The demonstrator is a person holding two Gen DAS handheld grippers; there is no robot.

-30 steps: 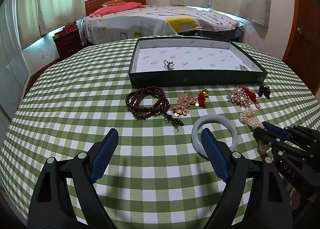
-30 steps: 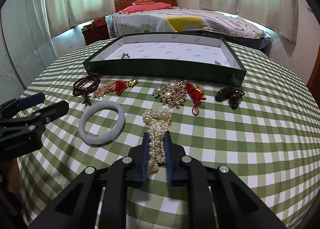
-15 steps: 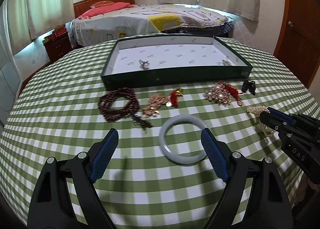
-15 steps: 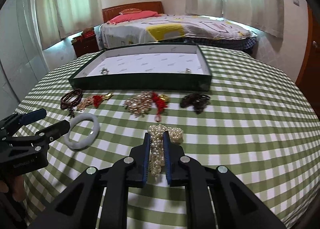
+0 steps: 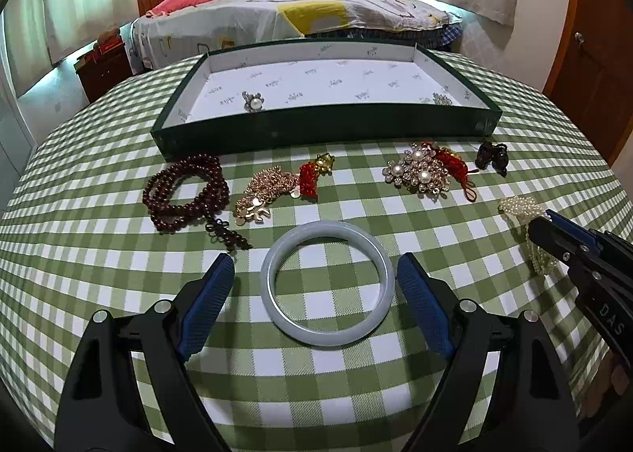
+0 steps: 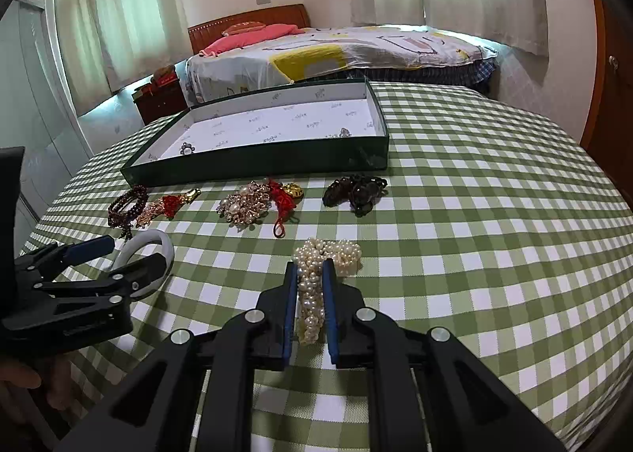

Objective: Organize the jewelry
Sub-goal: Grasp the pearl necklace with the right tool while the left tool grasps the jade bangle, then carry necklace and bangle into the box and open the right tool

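Right wrist view: the right gripper (image 6: 310, 294) has its fingers squeezed on the white pearl bead bracelet (image 6: 316, 274), low on the green checked worktop (image 6: 474, 254). The beads could slip out if lifted fast. The left gripper (image 5: 312, 286) fingers are wide around the pale round jade bangle (image 5: 327, 282). The dark green tray (image 5: 324, 127) waits at twelve o'clock, with lots of room inside.

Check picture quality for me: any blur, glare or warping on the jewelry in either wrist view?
Left wrist view: sharp, no glare on the white bangle; fisheye bows the green tray and the checked cloth. Right wrist view: pearl strands crisp between the tongs; backlit curtains wash out; dark vignette in the corners.
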